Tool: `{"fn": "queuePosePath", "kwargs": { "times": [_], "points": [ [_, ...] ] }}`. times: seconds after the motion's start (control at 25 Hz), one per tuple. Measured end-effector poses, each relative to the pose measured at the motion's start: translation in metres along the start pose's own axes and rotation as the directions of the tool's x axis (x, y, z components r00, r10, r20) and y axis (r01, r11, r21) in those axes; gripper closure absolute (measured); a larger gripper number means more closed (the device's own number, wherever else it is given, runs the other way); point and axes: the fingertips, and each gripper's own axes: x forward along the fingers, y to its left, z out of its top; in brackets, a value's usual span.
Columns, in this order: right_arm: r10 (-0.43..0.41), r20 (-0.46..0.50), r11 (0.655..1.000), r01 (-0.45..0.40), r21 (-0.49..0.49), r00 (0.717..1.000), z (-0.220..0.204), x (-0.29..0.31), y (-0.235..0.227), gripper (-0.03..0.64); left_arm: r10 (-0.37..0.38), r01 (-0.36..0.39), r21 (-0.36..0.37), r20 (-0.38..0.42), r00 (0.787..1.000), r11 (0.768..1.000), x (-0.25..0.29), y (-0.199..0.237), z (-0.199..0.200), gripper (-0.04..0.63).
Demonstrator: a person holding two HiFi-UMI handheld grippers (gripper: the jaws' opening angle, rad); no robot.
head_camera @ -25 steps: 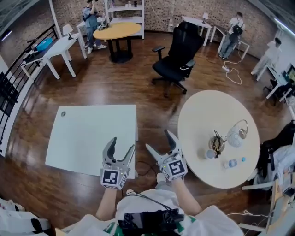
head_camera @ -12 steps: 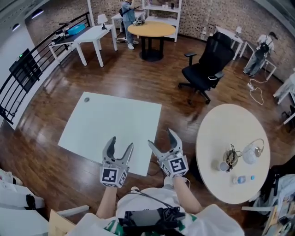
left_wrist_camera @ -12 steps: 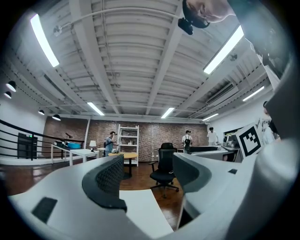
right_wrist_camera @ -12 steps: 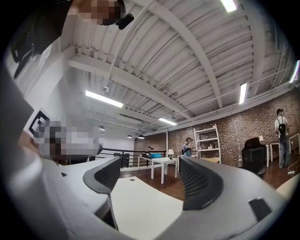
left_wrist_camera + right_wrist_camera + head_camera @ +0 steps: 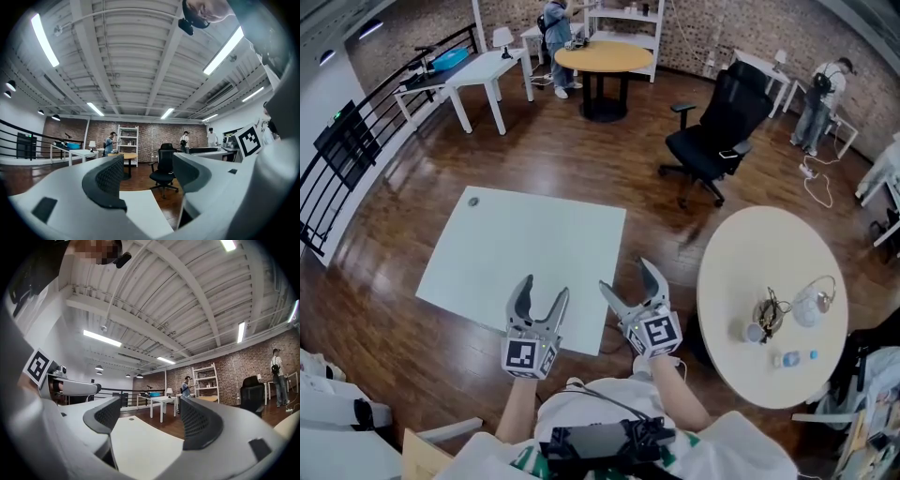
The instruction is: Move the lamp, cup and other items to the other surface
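Note:
On the round cream table point(image 5: 741, 281) at the right stand a white lamp point(image 5: 810, 304), a small cup point(image 5: 755, 332) beside a tangle of dark cable point(image 5: 767, 311), and small bluish items point(image 5: 791, 358). A bare pale square table point(image 5: 525, 262) lies in front of me. My left gripper point(image 5: 538, 294) is open and empty over that table's near edge. My right gripper point(image 5: 630, 278) is open and empty at the table's near right corner. The square tabletop point(image 5: 140, 446) shows between the jaws in the right gripper view and the left gripper view point(image 5: 140, 211); both point level.
A black office chair point(image 5: 712, 122) stands beyond the gap between the two tables. Farther back are a round wooden table point(image 5: 602, 58), white desks point(image 5: 478, 70), shelving and people standing. A black railing point(image 5: 356, 141) runs along the left. The floor is dark wood.
A second ago the view swung right, shifting the square table right and the round table toward the frame's edge. Both grippers stay open and hold their place over the last half second.

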Motion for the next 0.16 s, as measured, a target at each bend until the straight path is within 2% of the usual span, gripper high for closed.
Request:
{"fn": "queuePosePath", "kwargs": {
  "times": [0.16],
  "points": [
    [-0.008, -0.003, 1.0, 0.008, 0.004, 1.0, -0.008, 0.0009, -0.0001, 0.193, -0.014, 0.014, 0.019, -0.005, 1.0, 1.0, 0.0024, 0.0038, -0.0104, 0.276]
  ]
}}
